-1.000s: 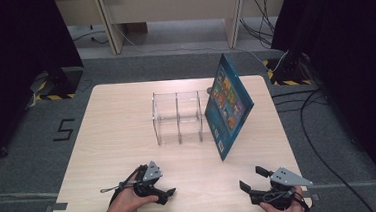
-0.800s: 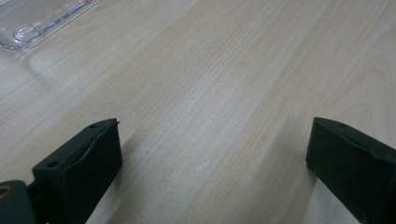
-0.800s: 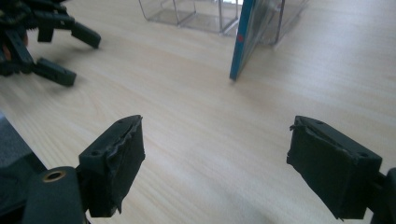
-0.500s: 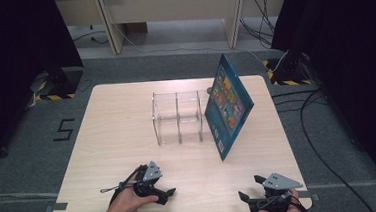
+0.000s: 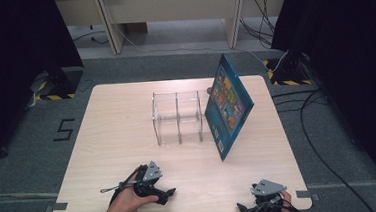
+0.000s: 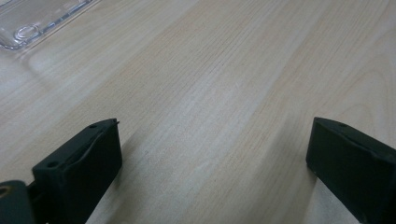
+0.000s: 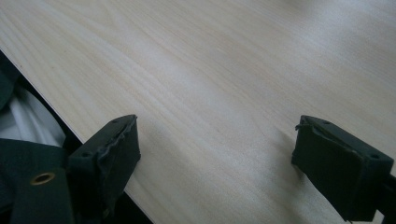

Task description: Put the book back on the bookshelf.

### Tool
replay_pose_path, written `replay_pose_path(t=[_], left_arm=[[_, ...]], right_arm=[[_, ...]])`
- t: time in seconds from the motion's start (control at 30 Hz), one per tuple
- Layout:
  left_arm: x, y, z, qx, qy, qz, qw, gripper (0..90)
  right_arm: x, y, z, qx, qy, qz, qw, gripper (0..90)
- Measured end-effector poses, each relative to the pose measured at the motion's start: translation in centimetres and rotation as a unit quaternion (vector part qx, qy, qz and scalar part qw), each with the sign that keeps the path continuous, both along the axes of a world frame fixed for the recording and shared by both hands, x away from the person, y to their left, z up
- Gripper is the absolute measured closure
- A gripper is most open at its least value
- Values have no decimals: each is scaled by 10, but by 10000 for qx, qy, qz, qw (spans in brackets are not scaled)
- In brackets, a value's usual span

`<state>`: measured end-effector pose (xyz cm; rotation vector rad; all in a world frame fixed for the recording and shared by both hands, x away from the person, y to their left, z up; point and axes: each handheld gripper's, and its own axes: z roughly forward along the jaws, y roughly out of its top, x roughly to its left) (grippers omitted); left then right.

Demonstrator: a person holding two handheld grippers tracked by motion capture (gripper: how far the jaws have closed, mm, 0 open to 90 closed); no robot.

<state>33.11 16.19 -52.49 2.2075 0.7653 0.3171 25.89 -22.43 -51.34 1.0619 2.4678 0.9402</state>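
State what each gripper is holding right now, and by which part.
Nothing is held. The left gripper and the right gripper both have their jaws wide apart over bare light wooden table, well short of the blue picture book and clear plastic rack.

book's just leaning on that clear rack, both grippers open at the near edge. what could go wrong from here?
1. The book stands tilted against the end of the clear rack; a one-sided push could likely tip it flat or slide its bottom edge out.
2. The rack looks light, so pressing the book may shove it across the table.
3. The right gripper sits at the table's near edge; a careless start could clip it.
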Motion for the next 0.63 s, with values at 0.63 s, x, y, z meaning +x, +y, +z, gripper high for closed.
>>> replay_pose_path(t=[0.63], left_arm=[[0,0,0,-2,1,1,10000,25]], right_arm=[[1,-1,0,19,1,8,10000,151]])
